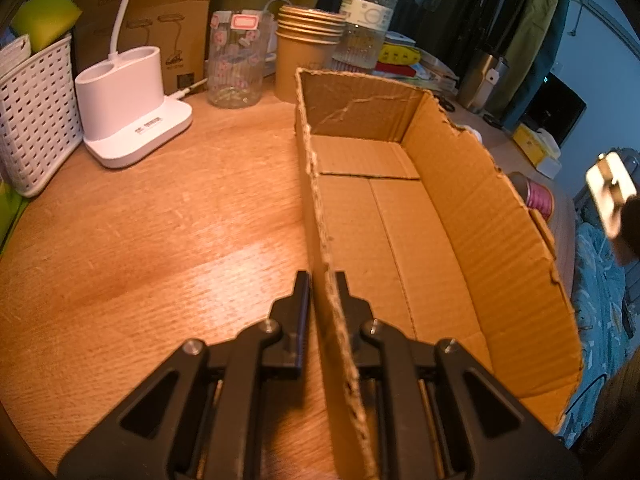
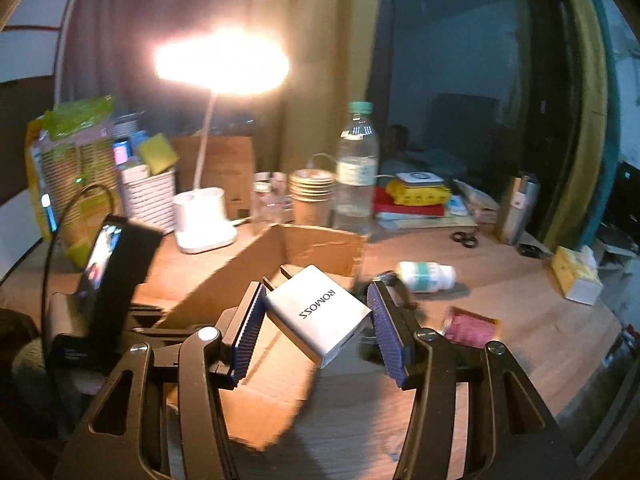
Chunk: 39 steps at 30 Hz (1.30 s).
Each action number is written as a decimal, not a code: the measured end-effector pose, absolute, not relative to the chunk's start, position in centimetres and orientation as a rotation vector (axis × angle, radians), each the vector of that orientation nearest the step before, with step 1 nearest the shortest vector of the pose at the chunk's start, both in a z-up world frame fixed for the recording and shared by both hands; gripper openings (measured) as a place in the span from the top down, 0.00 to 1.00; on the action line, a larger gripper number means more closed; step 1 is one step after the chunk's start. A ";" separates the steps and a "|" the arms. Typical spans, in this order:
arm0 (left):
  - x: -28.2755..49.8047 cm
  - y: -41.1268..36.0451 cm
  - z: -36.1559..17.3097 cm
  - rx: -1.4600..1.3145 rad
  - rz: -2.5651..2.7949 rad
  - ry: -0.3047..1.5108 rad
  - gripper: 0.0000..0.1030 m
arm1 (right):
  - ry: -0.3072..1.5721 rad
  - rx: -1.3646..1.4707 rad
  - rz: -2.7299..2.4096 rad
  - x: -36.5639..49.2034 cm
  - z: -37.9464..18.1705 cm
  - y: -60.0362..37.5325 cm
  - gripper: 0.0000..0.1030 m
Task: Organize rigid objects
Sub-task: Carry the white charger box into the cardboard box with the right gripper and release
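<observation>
Left tongs point(image 1: 322, 280) pinch the box point(image 1: 400, 216) wall; right tongs point(image 2: 316, 308) grip a white charger point(image 2: 320, 314) above the box

place: home bedroom desk | cues: desk lamp point(image 1: 132, 112), hanging clothes point(image 1: 532, 28), paper cups point(image 1: 308, 52)

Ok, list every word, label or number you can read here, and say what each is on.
"ROMOSS": on the white charger, seen upside down, between the right gripper pads.
Lamp base label: too small.
Water bottle label: blurred.
Printed carton behind the lamp: blurred.
</observation>
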<state>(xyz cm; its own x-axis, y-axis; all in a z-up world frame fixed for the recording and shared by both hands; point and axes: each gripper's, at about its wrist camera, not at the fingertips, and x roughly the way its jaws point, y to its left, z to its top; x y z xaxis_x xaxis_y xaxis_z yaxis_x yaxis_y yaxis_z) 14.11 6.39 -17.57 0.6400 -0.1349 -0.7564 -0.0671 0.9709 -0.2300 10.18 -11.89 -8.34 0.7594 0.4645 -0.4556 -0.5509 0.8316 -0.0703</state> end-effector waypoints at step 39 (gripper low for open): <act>14.2 6.3 -17.5 -0.236 -0.031 0.877 0.89 | 0.572 -0.162 0.642 11.3 -11.7 -10.0 0.40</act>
<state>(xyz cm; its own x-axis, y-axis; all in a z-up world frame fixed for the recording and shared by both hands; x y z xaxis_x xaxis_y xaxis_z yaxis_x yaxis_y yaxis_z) 14.18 6.28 -17.47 0.6409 -0.1232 -0.7576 -0.0699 0.9736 -0.2175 11.29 -9.97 -11.75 0.6532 0.5196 -0.5507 -0.6065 0.7945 0.0303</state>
